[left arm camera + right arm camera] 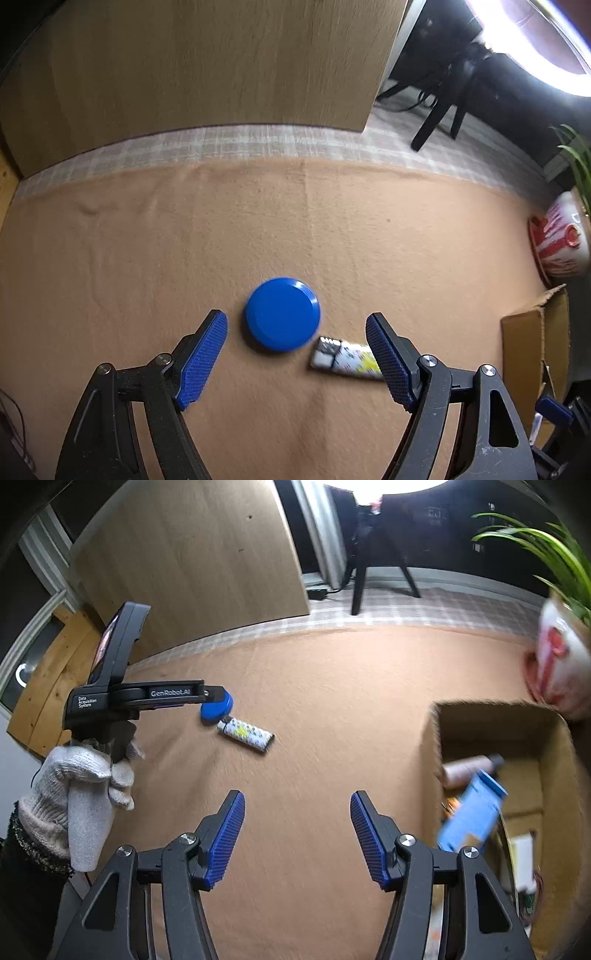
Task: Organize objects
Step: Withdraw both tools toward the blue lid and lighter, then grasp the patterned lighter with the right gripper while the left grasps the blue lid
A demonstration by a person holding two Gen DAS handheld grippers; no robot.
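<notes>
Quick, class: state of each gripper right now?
Left gripper: open, empty, around the blue disc.
Right gripper: open, empty, above the cloth.

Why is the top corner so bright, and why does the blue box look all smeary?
Left wrist view: a ring light glares white at the top right, washing out that corner; the blue disc is slightly soft. Right wrist view: the blue box in the cardboard box is smeared by motion blur, and the fisheye lens bends the edges.
</notes>
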